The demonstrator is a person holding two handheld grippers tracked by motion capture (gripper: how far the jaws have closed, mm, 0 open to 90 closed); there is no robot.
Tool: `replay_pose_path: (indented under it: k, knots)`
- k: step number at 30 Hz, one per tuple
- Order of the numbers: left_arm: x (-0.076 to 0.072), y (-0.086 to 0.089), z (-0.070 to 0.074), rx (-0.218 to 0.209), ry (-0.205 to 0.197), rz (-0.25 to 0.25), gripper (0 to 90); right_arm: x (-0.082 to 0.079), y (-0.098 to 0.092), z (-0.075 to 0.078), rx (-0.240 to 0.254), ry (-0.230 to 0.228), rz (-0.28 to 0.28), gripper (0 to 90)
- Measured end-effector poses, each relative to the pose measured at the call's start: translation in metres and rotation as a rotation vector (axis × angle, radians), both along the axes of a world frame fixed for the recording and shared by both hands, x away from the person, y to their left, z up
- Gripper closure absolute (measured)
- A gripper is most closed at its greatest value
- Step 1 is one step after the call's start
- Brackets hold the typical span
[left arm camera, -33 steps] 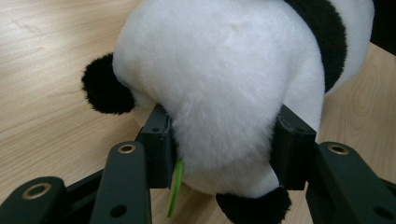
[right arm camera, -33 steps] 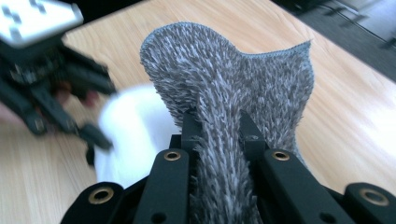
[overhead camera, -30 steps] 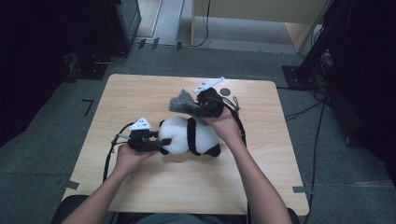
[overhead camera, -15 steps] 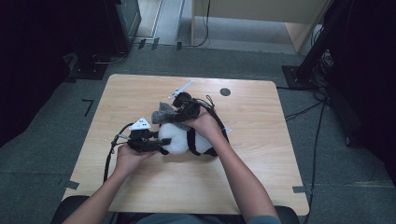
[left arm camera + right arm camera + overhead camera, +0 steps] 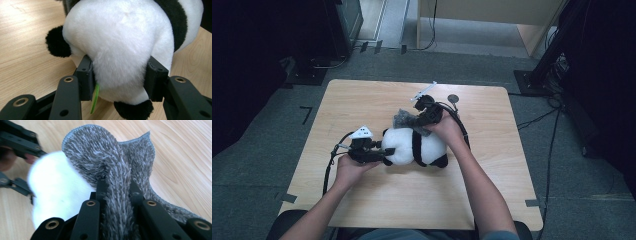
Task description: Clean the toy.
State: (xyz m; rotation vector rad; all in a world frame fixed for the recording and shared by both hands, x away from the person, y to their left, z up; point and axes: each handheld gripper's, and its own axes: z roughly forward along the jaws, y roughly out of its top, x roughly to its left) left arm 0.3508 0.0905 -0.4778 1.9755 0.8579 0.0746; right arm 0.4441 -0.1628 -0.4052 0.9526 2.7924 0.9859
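Our left claw (image 5: 120,77) clamps the white rump of the toy panda (image 5: 414,146), pads sunk into the plush on both sides, a green tag hanging by one pad. We judge that this grip pins the toy so it cannot slide under a wipe. Our right claw (image 5: 117,187) pinches a fold of the grey fuzzy cloth (image 5: 112,165), jaws nearly closed on the pile, the loose end fanning above the panda's white fur. From the high view, the panda lies on its side near the middle of the table (image 5: 362,105), head end toward the left claw (image 5: 379,152); the cloth (image 5: 404,119) sits at its far side, toward the table's far edge. No containers are in sight.
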Motion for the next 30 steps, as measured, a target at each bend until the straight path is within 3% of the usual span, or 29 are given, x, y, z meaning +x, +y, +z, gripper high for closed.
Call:
replay_pose_path:
  k: [6,15,18,20,23,29,30]
  knots:
    - [0.0,0.0,0.0,-0.001,0.005,0.002,50.5,0.007,-0.021,0.0,-0.01,-0.015,-0.077,76.9]
    - [0.0,0.001,0.0,-0.003,0.008,0.004,50.3,0.014,-0.063,-0.007,0.0,0.012,-0.164,76.5]
    - [0.0,0.001,0.0,-0.005,0.01,0.005,50.1,0.015,-0.079,-0.014,0.034,0.042,-0.199,76.5]
    - [0.001,0.002,-0.001,-0.006,0.014,0.006,50.0,0.016,-0.089,-0.02,0.025,0.08,-0.224,76.5]
    - [0.001,0.002,-0.001,-0.007,0.017,0.007,50.0,0.013,-0.101,-0.03,-0.008,0.096,-0.236,76.5]
    - [0.001,0.002,-0.001,-0.009,0.015,0.009,49.7,0.007,-0.118,-0.04,0.011,0.136,-0.258,76.5]
    - [0.0,0.002,-0.001,-0.01,0.014,0.007,49.5,0.005,-0.123,-0.036,0.022,0.119,-0.266,76.5]
